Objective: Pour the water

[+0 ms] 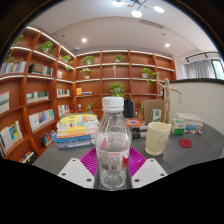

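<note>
A clear plastic water bottle (pixel 113 145) with a white label stands upright between my fingers, and both magenta pads (pixel 90 160) press on its sides. My gripper (pixel 113 168) is shut on the bottle and holds it over the grey table (pixel 190 150). A pale yellow cup (pixel 157 138) stands on the table just ahead and to the right of the bottle. The bottle's lower part hides the gap between my fingertips.
A colourful book stack in a basket (pixel 77 130) sits ahead on the left. A small red lid (pixel 185 143) and green boxes (pixel 178 127) lie right of the cup. A potted plant (pixel 117 92) and orange bookshelves (pixel 35 95) stand behind.
</note>
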The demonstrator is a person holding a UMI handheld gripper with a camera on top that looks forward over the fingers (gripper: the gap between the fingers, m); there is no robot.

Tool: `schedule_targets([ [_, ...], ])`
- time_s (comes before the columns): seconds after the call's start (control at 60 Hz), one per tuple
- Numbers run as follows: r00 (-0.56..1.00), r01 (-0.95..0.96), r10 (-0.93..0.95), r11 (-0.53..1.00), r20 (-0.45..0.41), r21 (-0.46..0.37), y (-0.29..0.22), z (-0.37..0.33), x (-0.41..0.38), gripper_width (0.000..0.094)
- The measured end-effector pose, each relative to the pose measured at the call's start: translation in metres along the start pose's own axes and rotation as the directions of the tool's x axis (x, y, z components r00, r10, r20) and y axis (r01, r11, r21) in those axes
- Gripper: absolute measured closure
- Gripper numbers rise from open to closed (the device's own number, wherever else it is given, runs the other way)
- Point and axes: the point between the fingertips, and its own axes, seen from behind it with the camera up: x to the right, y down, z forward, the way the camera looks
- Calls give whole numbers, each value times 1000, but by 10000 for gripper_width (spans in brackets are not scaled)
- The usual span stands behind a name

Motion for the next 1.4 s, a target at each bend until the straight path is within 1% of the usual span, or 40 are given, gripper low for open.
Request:
schedule_targets([
  [0.1,1000,5,-5,1000,-1,-12,0,2,0,534],
  [0.183,999,-32,31,999,-14,-31,-2,7,5,535],
  [0.25,993,-116,116,993,-9,-32,-10,15,9,535],
  [0.383,924,-380,379,925,43,18,-46,34,18,534],
  [0.45,831,-553,549,832,84,41,-65,45,24,534],
  [0.533,637,-769,758,637,142,49,-88,54,35,535],
  [0.55,594,-803,790,594,153,50,-88,62,42,534],
  [0.567,551,-833,821,551,151,48,-96,54,39,535],
  [0.617,426,-904,887,425,176,44,-96,71,53,535],
  [0.633,377,-925,909,377,177,36,-102,65,52,535],
  [0.65,345,-938,919,345,189,33,-98,78,59,536],
  [0.667,299,-953,935,301,190,18,-106,66,54,536],
  [0.683,273,-961,941,275,199,18,-103,80,60,537],
  [0.717,206,-978,956,209,208,6,-106,86,65,535],
  [0.833,-3,-999,975,7,224,-44,-110,102,73,536],
  [0.917,-137,-990,960,-125,245,-60,-114,112,81,536],
  [1.017,-294,-956,914,-279,279,-93,-122,118,86,536],
  [1.083,-404,-915,868,-382,289,-132,-129,122,86,535],
  [1.2,-554,-832,768,-521,320,-192,-142,125,92,537],
  [1.267,-595,-803,731,-561,333,-204,-145,126,96,536],
  [1.4,-581,-814,756,-542,302,-211,-142,128,89,536],
])
